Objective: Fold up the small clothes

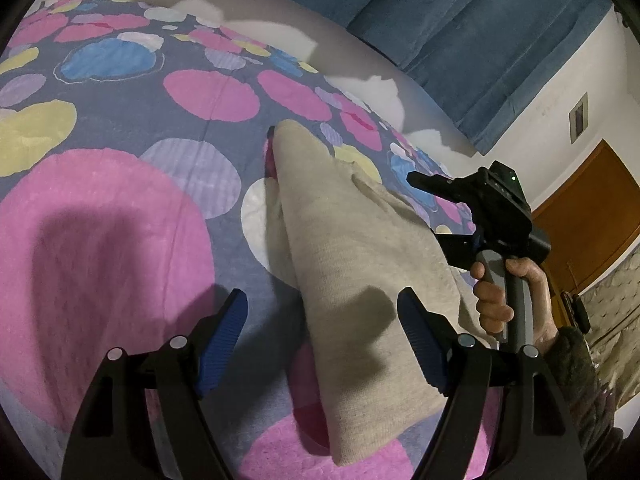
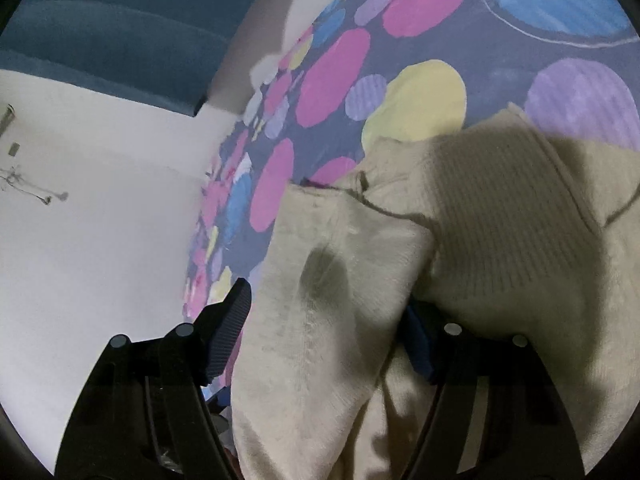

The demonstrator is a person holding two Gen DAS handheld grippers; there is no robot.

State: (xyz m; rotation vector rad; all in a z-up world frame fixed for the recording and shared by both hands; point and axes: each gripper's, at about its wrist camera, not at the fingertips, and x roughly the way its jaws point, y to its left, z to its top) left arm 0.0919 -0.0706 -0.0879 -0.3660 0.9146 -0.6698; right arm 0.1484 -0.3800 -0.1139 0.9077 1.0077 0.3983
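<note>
While beige knit garment (image 1: 352, 248) lies part-folded, lengthwise, mid-frame on spotted bedsheet (image 1: 120, 208): left gripper (image 1: 324, 344) fingers spread, nothing clamped; right gripper (image 2: 320, 336) fingers apart, fabric between, grip undetermined. Further folds judged outstanding.

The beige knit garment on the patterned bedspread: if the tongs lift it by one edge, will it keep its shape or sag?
Probably sag: the beige knit garment already drapes in soft folds over the bedspread. It looks light, lying loosely between the right tongs. The ribbed knit should grip the textured pads rather than slip.

Spotted bedspread (image 1: 120, 208), blue curtain (image 1: 480, 40), wooden door (image 1: 592, 208)
</note>
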